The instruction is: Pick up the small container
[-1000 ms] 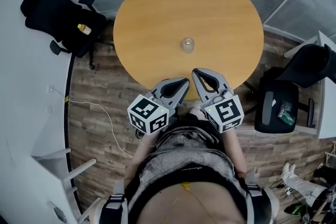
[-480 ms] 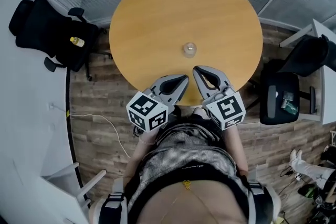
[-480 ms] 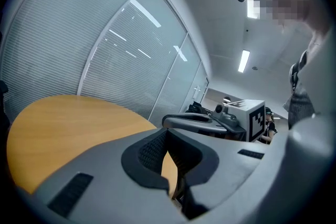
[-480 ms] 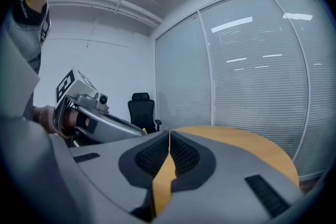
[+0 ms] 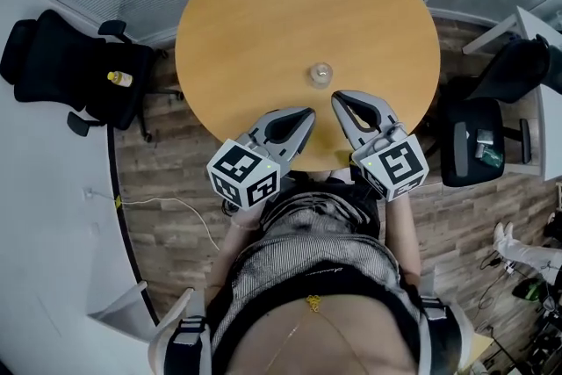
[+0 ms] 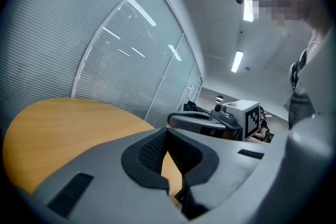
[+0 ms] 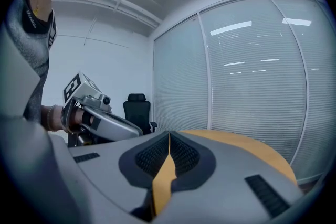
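A: Where is the small container (image 5: 320, 75)?
B: Upright on the round desk (image 5: 263, 22), just ahead of both grippers and touching neither.
A: And the grippers?
B: The left gripper (image 5: 307, 113) has its jaws together on nothing. The right gripper (image 5: 338, 97) is the same. Both hang over the desk's near edge.

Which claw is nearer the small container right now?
The right claw: its tip lies just short of the small container, while the left claw is farther back.
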{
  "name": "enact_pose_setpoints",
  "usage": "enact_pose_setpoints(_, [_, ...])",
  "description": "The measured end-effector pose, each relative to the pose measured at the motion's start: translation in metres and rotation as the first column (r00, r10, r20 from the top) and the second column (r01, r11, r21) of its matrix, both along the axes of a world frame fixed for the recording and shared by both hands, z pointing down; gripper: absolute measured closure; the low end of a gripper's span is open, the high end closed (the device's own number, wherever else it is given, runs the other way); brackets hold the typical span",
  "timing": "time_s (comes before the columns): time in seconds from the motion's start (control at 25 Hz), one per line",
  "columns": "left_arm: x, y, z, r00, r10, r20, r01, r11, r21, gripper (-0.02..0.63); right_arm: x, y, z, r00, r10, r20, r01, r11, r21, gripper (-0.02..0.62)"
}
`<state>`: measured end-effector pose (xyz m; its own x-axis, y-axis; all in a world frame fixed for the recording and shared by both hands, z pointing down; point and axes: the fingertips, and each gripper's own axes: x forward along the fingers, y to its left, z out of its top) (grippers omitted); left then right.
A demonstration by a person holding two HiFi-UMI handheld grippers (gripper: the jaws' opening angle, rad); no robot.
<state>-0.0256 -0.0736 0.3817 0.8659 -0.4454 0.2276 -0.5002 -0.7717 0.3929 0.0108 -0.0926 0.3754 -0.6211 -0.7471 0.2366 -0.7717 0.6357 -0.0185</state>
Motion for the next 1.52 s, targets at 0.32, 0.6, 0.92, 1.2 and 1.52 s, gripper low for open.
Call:
enact_pose_setpoints(0.32, [-0.014,-0.014,0.002,0.997,0.075,0.001,-0.075,0.997,0.008,0.601,-0.001,-0.01,0.002,0.995,0.1,0.027,-0.1,0.995,0.009,0.575])
enact_pose_setpoints(0.6, [-0.029,-0.024,0.011,0.994,0.108,0.007,-0.108,0.994,-0.005,0.601,-0.006,-0.015,0.011,0.985,0.175,0.013,-0.175,0.985,0.0,0.574])
enact_pose_setpoints(0.92, [-0.029,-0.026,0.013,0.993,0.119,0.003,-0.119,0.993,-0.005,0.601,0.006,-0.01,0.013,0.976,0.219,0.013,-0.219,0.976,0.001,0.574])
enact_pose_setpoints(1.2, [-0.018,-0.039,0.007,0.998,0.061,-0.011,-0.061,0.998,0.007,0.601,0.037,-0.016,0.009,0.977,0.212,0.037,-0.213,0.977,0.005,0.575])
enact_pose_setpoints(1.52, [0.006,-0.047,-0.014,0.999,-0.025,-0.02,0.026,0.998,0.053,0.601,0.063,-0.032,-0.012,0.991,0.113,0.073,-0.116,0.992,0.04,0.575])
